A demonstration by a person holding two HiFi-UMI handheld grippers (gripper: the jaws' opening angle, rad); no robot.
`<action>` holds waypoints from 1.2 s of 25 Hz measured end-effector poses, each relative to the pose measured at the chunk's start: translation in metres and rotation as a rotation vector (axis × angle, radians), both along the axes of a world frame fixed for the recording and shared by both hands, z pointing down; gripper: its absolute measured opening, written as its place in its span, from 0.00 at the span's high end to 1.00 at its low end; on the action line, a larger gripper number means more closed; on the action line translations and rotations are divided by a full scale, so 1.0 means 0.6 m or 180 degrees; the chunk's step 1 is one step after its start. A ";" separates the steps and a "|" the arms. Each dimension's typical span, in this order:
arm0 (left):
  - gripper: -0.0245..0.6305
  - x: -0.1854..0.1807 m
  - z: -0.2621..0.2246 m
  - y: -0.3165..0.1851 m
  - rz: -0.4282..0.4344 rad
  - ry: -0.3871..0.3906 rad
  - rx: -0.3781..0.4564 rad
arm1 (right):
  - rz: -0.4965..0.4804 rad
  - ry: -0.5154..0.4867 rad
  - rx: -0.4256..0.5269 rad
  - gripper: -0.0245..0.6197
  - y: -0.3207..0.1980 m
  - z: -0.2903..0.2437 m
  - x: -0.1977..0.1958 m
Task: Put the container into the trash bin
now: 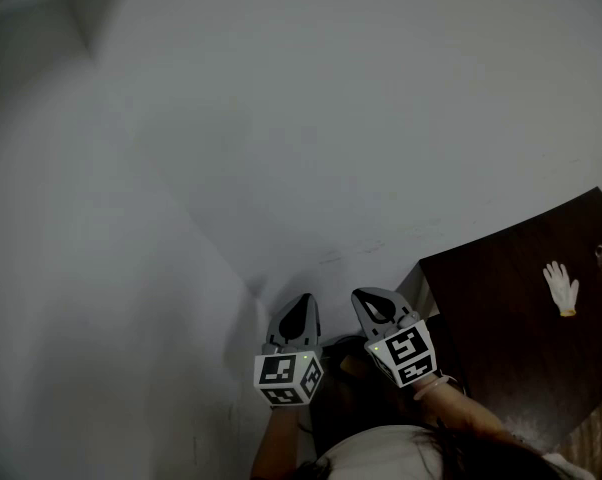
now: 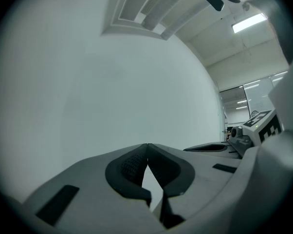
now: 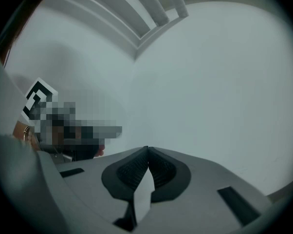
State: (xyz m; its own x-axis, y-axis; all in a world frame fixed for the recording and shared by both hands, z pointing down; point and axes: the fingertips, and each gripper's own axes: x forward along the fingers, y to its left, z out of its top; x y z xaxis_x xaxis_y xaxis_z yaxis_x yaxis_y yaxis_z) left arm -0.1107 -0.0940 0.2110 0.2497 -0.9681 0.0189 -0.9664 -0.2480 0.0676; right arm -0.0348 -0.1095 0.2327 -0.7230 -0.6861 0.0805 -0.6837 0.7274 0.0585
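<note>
Currently the person is holding both tools up side by side, close to the body, and both are pointing at a plain white wall (image 1: 331, 118). The left gripper (image 1: 303, 301) is keeping its jaws fully together, ribbed pads meeting at the tips, with nothing between them. The right gripper (image 1: 367, 297) is doing the same: jaws together and empty. Each marker cube is facing the head camera, left cube (image 1: 288, 376) and right cube (image 1: 409, 353). A dark brown table (image 1: 501, 348) is showing at lower right, with a white glove (image 1: 561, 288) lying on it, well apart from both grippers. The container and the trash bin are not showing in any view, so I cannot place them.
</note>
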 end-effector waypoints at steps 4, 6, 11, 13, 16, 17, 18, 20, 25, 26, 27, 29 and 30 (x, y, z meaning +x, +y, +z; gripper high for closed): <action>0.93 -0.005 -0.016 0.005 -0.0080 0.0027 0.0072 | 0.0012 -0.0066 0.0055 0.95 0.004 -0.018 0.002; 0.93 -0.001 -0.032 0.011 -0.0095 0.0033 0.0110 | 0.0015 -0.0123 0.0081 0.95 0.010 -0.034 0.007; 0.93 0.005 -0.052 0.015 -0.0091 0.0002 0.0182 | 0.0026 -0.0204 0.0133 0.95 0.017 -0.060 0.017; 0.93 0.004 -0.053 0.014 -0.0082 0.0023 0.0207 | 0.0041 -0.0213 0.0150 0.95 0.015 -0.060 0.019; 0.93 0.008 -0.063 0.019 -0.0066 0.0023 0.0245 | 0.0087 -0.0241 0.0169 0.95 0.014 -0.067 0.028; 0.93 0.009 -0.066 0.021 -0.0064 0.0018 0.0256 | 0.0095 -0.0254 0.0167 0.95 0.015 -0.071 0.031; 0.93 0.010 -0.069 0.022 -0.0061 0.0013 0.0265 | 0.0103 -0.0267 0.0167 0.95 0.016 -0.075 0.033; 0.93 0.012 -0.073 0.024 -0.0052 0.0015 0.0278 | 0.0119 -0.0281 0.0173 0.95 0.016 -0.079 0.038; 0.93 0.014 -0.072 0.026 -0.0033 0.0026 0.0266 | 0.0160 -0.0288 0.0191 0.95 0.019 -0.081 0.044; 0.93 0.013 -0.071 0.027 -0.0028 0.0031 0.0264 | 0.0166 -0.0285 0.0198 0.95 0.020 -0.080 0.043; 0.93 0.012 -0.069 0.027 -0.0023 0.0037 0.0263 | 0.0172 -0.0279 0.0202 0.95 0.021 -0.078 0.042; 0.93 0.010 -0.067 0.024 -0.0013 0.0049 0.0258 | 0.0179 -0.0263 0.0204 0.95 0.021 -0.075 0.041; 0.93 0.010 -0.067 0.022 -0.0010 0.0057 0.0253 | 0.0179 -0.0256 0.0197 0.95 0.020 -0.074 0.040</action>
